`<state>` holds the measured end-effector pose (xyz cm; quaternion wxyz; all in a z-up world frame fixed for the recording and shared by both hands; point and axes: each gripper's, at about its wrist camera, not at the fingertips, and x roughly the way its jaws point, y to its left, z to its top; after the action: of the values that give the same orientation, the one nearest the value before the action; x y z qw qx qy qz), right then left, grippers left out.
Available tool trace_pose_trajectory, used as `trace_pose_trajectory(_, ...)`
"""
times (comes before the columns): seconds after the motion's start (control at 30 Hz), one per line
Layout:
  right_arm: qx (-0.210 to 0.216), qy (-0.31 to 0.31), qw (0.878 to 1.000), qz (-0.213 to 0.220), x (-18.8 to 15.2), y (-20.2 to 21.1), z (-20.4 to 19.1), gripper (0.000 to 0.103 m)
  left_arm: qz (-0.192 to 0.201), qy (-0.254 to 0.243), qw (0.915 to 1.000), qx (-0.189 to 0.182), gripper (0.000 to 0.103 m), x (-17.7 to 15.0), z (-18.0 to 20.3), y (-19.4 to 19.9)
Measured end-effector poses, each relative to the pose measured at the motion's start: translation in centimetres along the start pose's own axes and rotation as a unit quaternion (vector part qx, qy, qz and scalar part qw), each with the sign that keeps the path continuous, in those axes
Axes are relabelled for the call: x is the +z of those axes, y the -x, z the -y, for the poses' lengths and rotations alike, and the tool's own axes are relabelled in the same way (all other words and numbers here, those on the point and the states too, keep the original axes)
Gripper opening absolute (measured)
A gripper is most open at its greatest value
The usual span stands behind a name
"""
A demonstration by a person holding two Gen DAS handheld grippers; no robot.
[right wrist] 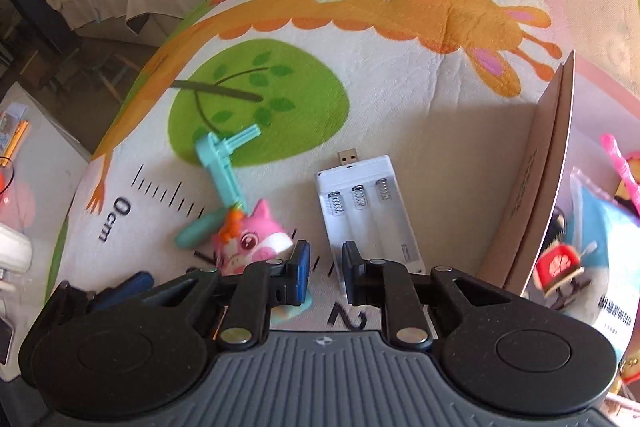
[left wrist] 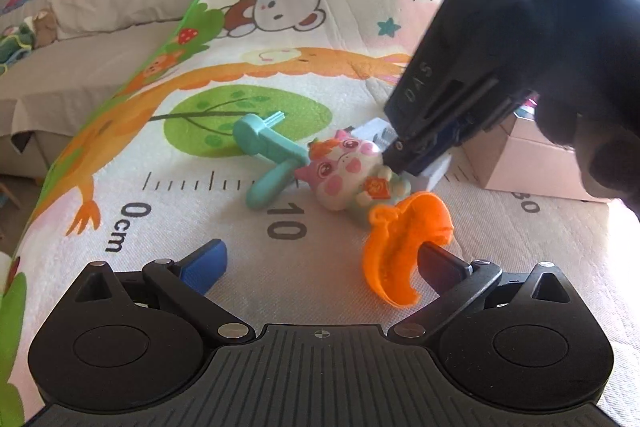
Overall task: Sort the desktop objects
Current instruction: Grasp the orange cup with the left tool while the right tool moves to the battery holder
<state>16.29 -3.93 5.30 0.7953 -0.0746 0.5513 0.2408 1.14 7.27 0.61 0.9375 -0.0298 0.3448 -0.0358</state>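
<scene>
While your left gripper [left wrist: 320,263] sits spread wide on the mat [left wrist: 360,27] with the orange piece [left wrist: 400,247] against its right finger, your right gripper [right wrist: 324,273], fingers narrowly parted and holding nothing, hangs between the pink cat toy [right wrist: 250,241] and the white battery case [right wrist: 368,207], near the teal crank [left wrist: 268,157].

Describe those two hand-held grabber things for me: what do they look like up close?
Each is mostly black plastic. The left gripper has a grey ribbed base with a small crosshair mark, two round black discs, black linkage bars with silver pins, and fingers faced with blue pads. The right gripper is built the same way. Seen from the left camera, its black body carries pale "DAS" lettering and a pinkish label. No cables show.
</scene>
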Motion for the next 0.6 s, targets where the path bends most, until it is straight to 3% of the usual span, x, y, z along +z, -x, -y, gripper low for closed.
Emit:
trace_pose_trajectory(0.27,0.027,0.022,0.999,0.028,-7.2,3.1,1.0,0.018,-0.012,-0.028,0.9994,0.019,0.103,-0.7,0.9,0.6)
trace_pose_trajectory(0.43,0.055,-0.006,0.997,0.048,-12.4,5.5,3.3,0.018,-0.017,-0.032,0.9989,0.030,0.103,-0.7,1.3,0.5)
trace_pose_trajectory(0.5,0.046,-0.002,0.997,0.067,-14.5,6.5,4.1,0.018,-0.018,-0.029,0.9989,0.033,0.103,-0.7,1.5,0.5)
trace_pose_trajectory(0.6,0.001,0.035,0.995,0.095,-17.2,7.7,4.6,0.018,-0.021,-0.024,0.9988,0.038,0.103,-0.7,1.7,0.5)
